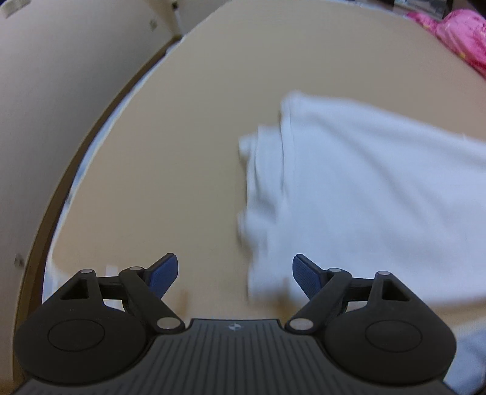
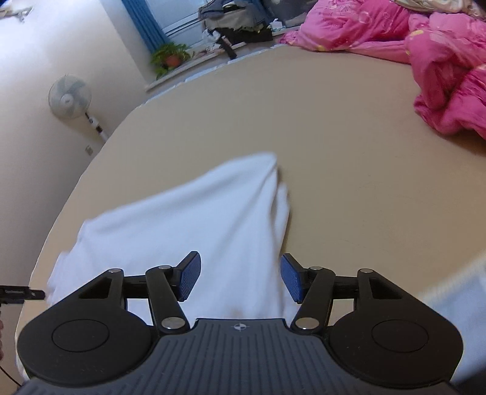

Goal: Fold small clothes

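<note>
Right wrist alone shows fan (image 2: 69,96); both show white garment (image 1: 364,194).

Lighting is soft, even and moderately bright indoors, without hard shadows. In the right wrist view daylight enters from the window (image 2: 182,21) at far left. Both views show strong fisheye bending: the bed (image 1: 197,136) edge curves markedly toward the frame borders. Motion blur smears the white cloth (image 1: 364,188), worst along its left folds, and the pink quilt (image 2: 440,70). No glare noted.
</note>
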A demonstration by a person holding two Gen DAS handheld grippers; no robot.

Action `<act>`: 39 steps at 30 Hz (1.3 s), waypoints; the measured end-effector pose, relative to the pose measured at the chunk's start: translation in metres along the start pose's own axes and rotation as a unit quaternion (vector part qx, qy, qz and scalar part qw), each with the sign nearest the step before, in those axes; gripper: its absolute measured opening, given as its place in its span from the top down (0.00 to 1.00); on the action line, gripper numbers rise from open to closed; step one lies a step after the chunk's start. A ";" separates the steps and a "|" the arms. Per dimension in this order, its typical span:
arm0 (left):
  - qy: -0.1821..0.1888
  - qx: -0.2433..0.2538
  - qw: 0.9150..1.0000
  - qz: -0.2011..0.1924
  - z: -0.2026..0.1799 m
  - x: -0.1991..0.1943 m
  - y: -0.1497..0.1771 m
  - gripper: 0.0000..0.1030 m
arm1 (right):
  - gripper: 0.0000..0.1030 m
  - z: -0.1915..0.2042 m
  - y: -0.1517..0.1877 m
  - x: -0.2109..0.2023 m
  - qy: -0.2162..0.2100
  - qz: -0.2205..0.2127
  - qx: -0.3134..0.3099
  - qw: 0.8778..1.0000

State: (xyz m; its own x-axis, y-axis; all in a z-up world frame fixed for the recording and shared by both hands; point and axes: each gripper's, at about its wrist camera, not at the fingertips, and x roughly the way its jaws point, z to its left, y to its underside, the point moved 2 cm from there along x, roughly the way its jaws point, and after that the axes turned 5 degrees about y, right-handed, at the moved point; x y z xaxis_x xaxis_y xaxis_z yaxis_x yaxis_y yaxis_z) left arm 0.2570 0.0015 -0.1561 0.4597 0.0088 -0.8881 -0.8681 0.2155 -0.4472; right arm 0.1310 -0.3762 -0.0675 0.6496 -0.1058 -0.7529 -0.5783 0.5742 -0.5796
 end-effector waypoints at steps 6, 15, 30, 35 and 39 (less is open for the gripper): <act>0.005 -0.003 1.000 0.029 -0.024 -0.026 0.073 0.16 | 0.33 0.039 0.047 -0.057 -0.020 0.007 -0.036 0.999; -0.025 0.041 0.998 -0.027 -0.051 -0.096 0.102 0.16 | 0.30 0.071 0.085 -0.119 -0.034 -0.033 -0.117 0.992; 0.000 0.027 0.999 -0.027 -0.049 -0.107 0.108 0.16 | 0.29 0.081 0.100 -0.123 -0.028 -0.029 -0.136 0.990; -0.001 0.027 0.999 -0.022 -0.048 -0.102 0.106 0.16 | 0.29 0.081 0.099 -0.118 -0.025 -0.020 -0.129 0.991; -0.002 0.026 1.000 -0.014 -0.046 -0.095 0.104 0.16 | 0.29 0.078 0.094 -0.108 -0.021 -0.013 -0.119 0.993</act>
State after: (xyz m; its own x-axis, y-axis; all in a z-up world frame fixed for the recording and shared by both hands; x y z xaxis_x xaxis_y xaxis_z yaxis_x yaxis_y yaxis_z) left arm 0.1146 -0.0221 -0.1226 0.4840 0.0052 -0.8751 -0.8441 0.2664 -0.4653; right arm 0.0449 -0.2479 -0.0160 0.6827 -0.0819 -0.7261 -0.6581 0.3627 -0.6598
